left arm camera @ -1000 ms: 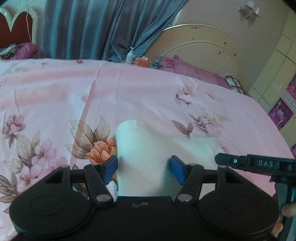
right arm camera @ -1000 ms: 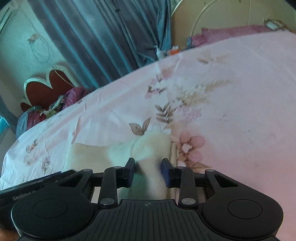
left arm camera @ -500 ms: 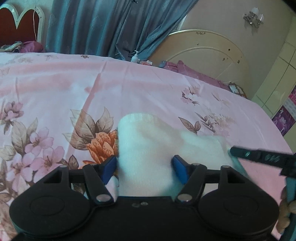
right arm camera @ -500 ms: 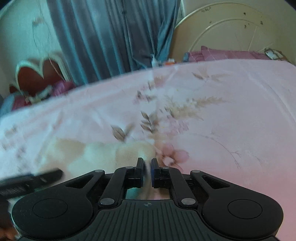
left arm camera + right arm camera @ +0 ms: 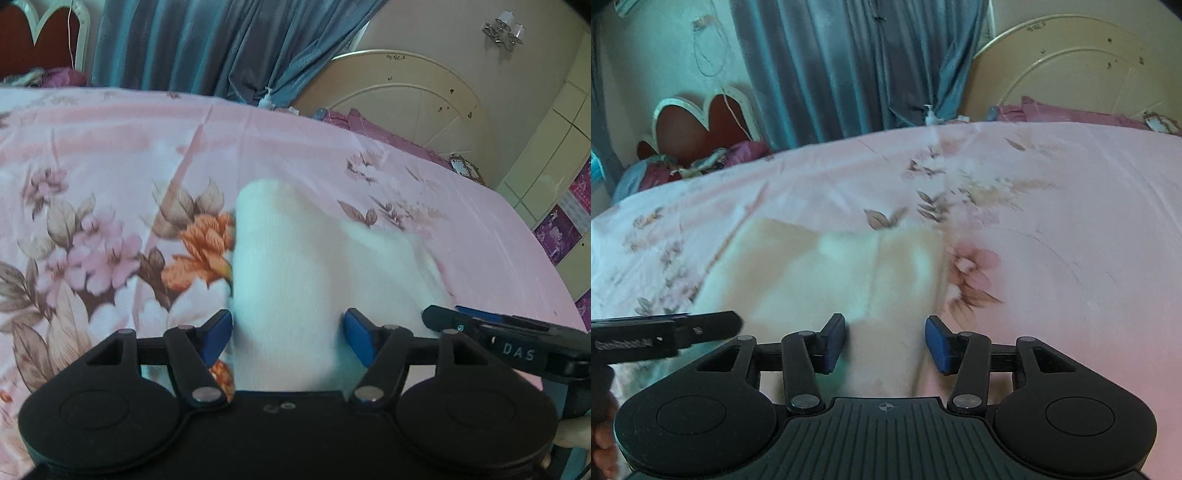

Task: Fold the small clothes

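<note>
A small white garment [image 5: 295, 258] lies folded on the pink floral bedsheet [image 5: 110, 155]. My left gripper [image 5: 288, 336] hovers low over its near end. The blue pads stand on either side of the cloth without squeezing it, and the jaws are opening. In the right wrist view the same garment [image 5: 820, 273] looks cream, with a folded layer on its right side. My right gripper [image 5: 885, 343] straddles that layer's near end, and its jaws are opening with a gap at each pad. Each view shows a finger [image 5: 443, 320] [image 5: 713, 325] of the other gripper at its edge.
The bedsheet [image 5: 1071, 221] spreads wide around the garment. Along the bed's far side are a blue curtain [image 5: 221, 48], a cream round headboard [image 5: 413, 96], purple pillows [image 5: 369, 125] and a small pump bottle [image 5: 266, 99]. A red heart-shaped headboard [image 5: 698, 125] stands at the far left, and cupboards [image 5: 554, 147] at the right.
The right gripper closed tight on the garment's edge half a second ago and has now let go and spread. The left jaws widened slightly. Both grippers shifted over the garment.
</note>
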`<action>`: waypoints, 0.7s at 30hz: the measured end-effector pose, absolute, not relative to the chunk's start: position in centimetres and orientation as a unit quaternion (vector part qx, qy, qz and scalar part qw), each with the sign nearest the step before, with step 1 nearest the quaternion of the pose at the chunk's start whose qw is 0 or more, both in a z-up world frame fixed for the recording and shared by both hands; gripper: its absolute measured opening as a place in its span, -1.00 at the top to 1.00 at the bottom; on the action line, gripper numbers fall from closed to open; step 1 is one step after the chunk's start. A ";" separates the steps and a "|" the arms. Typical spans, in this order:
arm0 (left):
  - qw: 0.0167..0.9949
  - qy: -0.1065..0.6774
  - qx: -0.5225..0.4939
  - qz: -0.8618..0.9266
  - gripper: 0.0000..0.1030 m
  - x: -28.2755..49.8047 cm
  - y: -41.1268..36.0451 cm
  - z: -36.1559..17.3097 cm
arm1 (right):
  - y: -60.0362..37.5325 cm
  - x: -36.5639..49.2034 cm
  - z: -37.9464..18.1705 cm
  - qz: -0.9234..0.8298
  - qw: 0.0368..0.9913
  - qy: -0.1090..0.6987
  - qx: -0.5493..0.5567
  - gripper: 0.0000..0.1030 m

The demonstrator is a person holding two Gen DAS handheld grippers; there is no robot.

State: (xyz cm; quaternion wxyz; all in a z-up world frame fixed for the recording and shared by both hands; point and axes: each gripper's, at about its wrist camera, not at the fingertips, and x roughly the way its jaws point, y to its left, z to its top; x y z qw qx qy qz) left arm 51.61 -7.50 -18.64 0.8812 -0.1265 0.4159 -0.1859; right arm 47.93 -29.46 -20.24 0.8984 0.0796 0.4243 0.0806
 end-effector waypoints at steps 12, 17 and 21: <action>0.875 0.429 -0.121 -0.190 -0.38 50.7 -7.3 -17.6 | -30.1 44.9 -17.6 0.072 0.905 0.404 0.109 0.07; 0.875 0.423 -0.115 -0.205 -0.38 48.4 -6.6 -17.2 | -29.7 41.1 -16.6 0.060 0.906 0.404 0.111 0.07; 0.863 0.439 -0.108 -0.224 -0.37 46.1 -5.9 -17.9 | -28.8 37.6 -16.8 0.054 0.899 0.420 0.111 0.08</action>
